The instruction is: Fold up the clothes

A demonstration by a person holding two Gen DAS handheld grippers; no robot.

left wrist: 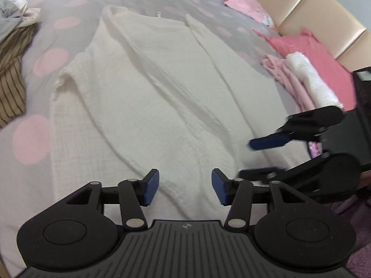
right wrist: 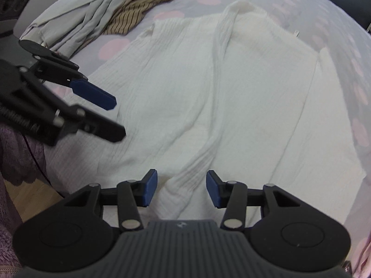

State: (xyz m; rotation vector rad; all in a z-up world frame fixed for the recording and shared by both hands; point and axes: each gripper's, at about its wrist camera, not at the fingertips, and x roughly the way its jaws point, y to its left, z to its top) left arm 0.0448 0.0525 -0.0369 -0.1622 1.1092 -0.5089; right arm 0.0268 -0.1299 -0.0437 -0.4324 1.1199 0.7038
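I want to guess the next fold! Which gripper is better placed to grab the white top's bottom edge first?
Probably the right gripper: its open jaws already straddle a raised fold at the white top's near edge. The left gripper is open too, but over flatter cloth.

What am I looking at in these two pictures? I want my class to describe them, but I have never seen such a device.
A person holds a hand-held gripper in each hand; each carries a wide-angle camera looking along its blue-padded jaws. One picture comes from the left gripper, with the right gripper showing at the side; the other comes from the right one. Below them a cream garment lies spread on a grey bedspread with pink dots. A striped brown garment lies at one side, folded pink clothes at the other. Both sets of jaws stand open; nothing is held.
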